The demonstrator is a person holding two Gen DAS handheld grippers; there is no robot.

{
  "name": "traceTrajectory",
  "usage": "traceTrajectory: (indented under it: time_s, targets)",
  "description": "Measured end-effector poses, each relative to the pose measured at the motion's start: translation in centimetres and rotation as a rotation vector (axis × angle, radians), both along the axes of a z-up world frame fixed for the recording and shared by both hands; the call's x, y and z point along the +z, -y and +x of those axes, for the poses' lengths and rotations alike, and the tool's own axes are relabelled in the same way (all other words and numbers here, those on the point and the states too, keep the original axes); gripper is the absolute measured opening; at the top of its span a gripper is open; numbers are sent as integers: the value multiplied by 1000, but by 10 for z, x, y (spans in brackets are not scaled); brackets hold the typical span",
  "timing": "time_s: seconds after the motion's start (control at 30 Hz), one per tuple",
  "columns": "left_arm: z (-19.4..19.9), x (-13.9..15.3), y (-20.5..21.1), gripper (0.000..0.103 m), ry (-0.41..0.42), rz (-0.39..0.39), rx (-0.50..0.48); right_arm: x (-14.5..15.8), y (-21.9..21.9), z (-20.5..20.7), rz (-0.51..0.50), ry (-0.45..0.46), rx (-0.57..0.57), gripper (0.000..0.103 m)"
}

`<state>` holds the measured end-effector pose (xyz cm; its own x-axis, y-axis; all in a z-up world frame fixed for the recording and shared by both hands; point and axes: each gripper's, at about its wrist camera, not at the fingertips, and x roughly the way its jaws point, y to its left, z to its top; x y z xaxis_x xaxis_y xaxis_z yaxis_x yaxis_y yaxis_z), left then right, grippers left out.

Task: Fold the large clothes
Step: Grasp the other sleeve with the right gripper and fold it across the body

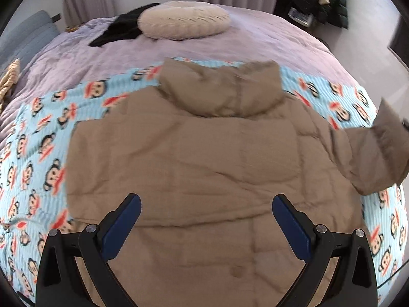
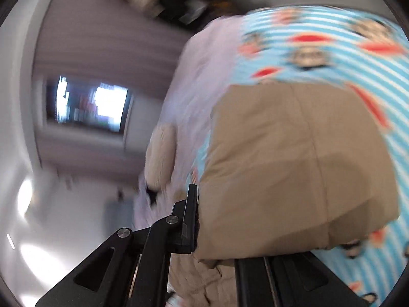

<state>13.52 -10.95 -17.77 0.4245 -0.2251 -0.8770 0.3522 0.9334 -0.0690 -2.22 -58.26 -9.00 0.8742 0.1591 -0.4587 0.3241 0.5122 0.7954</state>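
Left tongs (image 1: pixel 206 204) gape over the puffy tan jacket (image 1: pixel 204 166) — right tongs (image 2: pixel 214 220) clench its quilted sleeve (blurred).

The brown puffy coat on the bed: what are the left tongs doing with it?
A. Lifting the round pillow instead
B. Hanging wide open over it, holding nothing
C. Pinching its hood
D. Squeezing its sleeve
B: in the left wrist view the left tongs stand wide open above the back of the brown coat, with nothing between the blue pads.

Bed (image 1: pixel 255 33) carries pillow (image 1: pixel 184 19), monkey-print blanket (image 1: pixel 38 140).
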Motion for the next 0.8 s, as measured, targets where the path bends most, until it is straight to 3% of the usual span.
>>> traceTrajectory:
  time_s: [0.1, 0.2, 0.27, 0.37, 0.57, 0.73, 0.8]
  targets:
    - [10, 2, -22, 103, 18, 3, 35, 22, -67, 64, -187, -42, 195, 8]
    - [19, 0, -43, 103, 24, -3, 78, 21, -150, 114, -359, -96, 388, 8]
    - [25, -3, -61, 103, 24, -3, 110, 3, -206, 140, -464, -153, 498, 8]
    - [29, -10, -81, 103, 22, 0, 142, -38, -261, 160, -526, -248, 605, 8]
    - [34, -31, -102, 103, -6, -22, 183, -115, -295, 155, -578, -432, 652, 8]
    - [33, -39, -93, 103, -31, -61, 184, -136, -286, 154, -570, -504, 617, 9]
    - [34, -38, -88, 103, -37, -79, 182, -132, -290, 154, -578, -520, 613, 27]
